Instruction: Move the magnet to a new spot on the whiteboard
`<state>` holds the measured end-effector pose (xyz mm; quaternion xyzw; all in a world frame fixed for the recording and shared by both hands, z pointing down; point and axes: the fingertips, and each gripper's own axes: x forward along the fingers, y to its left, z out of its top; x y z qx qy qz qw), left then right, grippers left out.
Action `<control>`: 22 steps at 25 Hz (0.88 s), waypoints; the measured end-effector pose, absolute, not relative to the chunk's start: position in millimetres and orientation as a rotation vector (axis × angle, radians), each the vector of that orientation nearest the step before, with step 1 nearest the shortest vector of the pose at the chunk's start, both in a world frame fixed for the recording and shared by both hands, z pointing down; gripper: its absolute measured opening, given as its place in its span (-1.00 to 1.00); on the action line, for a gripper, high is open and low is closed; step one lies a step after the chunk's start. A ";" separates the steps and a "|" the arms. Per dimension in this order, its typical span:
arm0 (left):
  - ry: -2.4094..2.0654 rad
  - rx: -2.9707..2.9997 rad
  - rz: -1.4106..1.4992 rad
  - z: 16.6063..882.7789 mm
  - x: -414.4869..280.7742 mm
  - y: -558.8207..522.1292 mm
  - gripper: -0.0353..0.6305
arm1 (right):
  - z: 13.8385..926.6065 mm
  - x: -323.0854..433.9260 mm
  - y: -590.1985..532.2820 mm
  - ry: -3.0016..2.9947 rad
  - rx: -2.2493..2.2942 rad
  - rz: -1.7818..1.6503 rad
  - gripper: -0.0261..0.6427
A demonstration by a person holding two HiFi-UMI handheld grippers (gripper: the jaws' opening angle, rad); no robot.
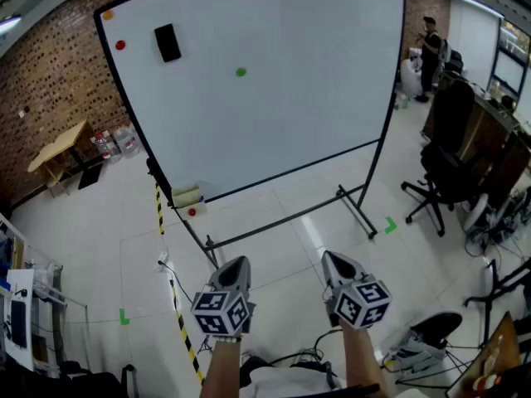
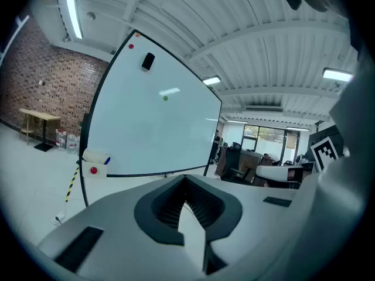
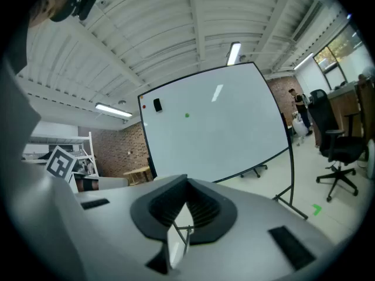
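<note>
On the whiteboard (image 1: 290, 123), upper left to centre, we find a red magnet (image 1: 120, 45), a black eraser (image 1: 168, 42) and a green magnet (image 1: 241, 71). Below, the left tongs (image 1: 236, 264) and right tongs (image 1: 334, 259) hang closed and empty, well apart from it; the approach comes first, then opening one pair.
</note>
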<state>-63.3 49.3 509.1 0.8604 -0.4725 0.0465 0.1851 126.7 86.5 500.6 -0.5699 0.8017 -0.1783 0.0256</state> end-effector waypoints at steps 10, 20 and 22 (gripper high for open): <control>-1.360 2.411 0.124 514.5 -33.6 24.3 -0.90 | 514.1 165.2 58.2 2.459 -1.720 -0.584 -0.89; -1.316 2.470 0.084 498.0 -33.7 -84.2 -0.90 | 504.2 151.2 -43.5 2.458 -1.750 -0.534 -0.89; -1.309 2.479 0.076 491.3 -40.8 -114.7 -0.90 | 495.9 143.6 -72.3 2.454 -1.758 -0.515 -0.89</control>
